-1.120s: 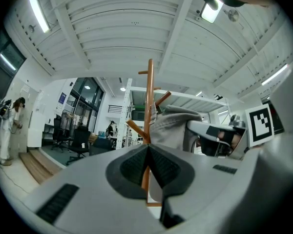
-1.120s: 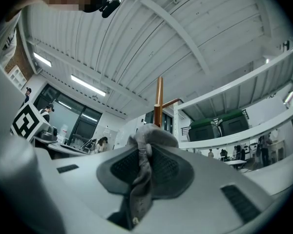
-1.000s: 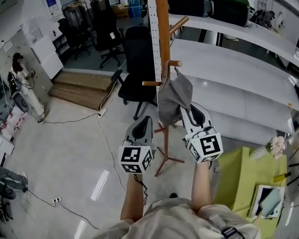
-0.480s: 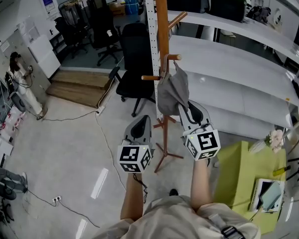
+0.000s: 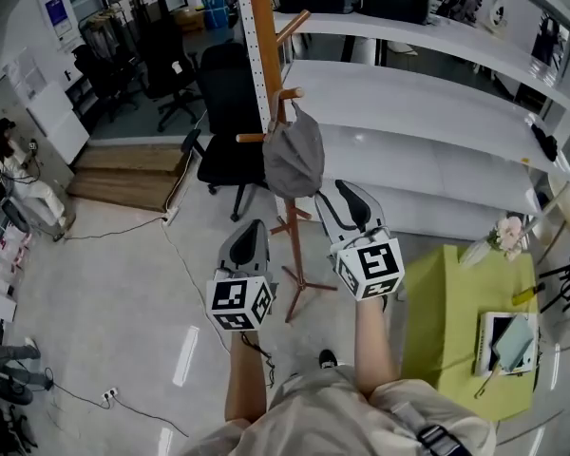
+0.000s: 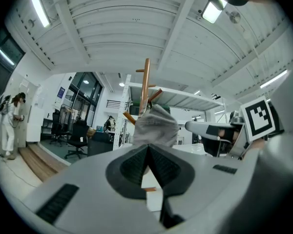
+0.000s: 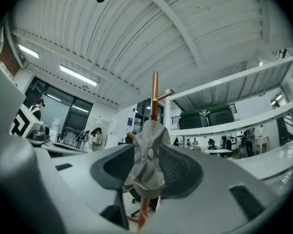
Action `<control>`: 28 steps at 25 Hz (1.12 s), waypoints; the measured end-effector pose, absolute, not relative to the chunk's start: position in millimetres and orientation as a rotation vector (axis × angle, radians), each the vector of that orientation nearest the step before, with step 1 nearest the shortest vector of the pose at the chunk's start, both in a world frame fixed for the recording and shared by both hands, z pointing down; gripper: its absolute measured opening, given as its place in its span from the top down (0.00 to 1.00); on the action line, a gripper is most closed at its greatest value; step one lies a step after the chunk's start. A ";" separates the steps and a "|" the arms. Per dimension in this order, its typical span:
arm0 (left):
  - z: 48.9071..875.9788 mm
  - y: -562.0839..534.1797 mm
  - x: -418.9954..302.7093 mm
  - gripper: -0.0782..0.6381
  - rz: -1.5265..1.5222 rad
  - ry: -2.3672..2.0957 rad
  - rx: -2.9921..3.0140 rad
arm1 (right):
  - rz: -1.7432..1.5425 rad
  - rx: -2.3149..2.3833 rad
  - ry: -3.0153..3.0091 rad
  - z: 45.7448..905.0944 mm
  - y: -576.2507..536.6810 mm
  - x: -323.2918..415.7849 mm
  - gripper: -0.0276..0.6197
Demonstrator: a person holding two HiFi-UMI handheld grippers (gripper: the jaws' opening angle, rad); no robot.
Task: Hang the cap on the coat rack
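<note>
The left tool [image 5: 249,231] has its jaws pressed together on nothing. Ahead, on the coat rack [image 5: 262,55], the grey cap [image 5: 293,155] hangs from a lower peg, sagging limp. It looks like soft, light cloth, best pinched at the stiffer brim. The right tool [image 5: 340,196] has just been opening its jaws. They stand wide, the cap in line with the gap but unpressed.

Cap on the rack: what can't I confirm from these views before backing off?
- How the cap sits on its peg: too small in the head view; in the right gripper view the cap itself covers the peg.
- Top of the coat rack: cut off by the head view's upper edge.
- Rack feet: partly behind the left gripper and the right gripper, whose jaws have just been opening, the cap showing through their gap.
</note>
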State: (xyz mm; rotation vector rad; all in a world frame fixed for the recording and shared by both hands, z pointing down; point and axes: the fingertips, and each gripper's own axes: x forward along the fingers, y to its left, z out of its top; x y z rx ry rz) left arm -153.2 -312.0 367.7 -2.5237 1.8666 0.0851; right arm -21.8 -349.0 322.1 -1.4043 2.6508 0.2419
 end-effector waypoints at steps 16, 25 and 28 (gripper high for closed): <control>412.0 -263.2 -129.5 0.88 0.064 1.856 -2.633 | 0.090 -1.467 2.750 397.3 -284.7 -4.4 0.71; 427.5 -256.0 -141.4 0.88 0.035 1.926 -2.604 | 0.015 -1.462 2.796 425.7 -270.3 -6.7 0.71; 433.2 -255.0 -147.1 0.88 0.037 1.954 -2.592 | -0.002 -1.449 2.810 433.4 -268.5 -10.4 0.71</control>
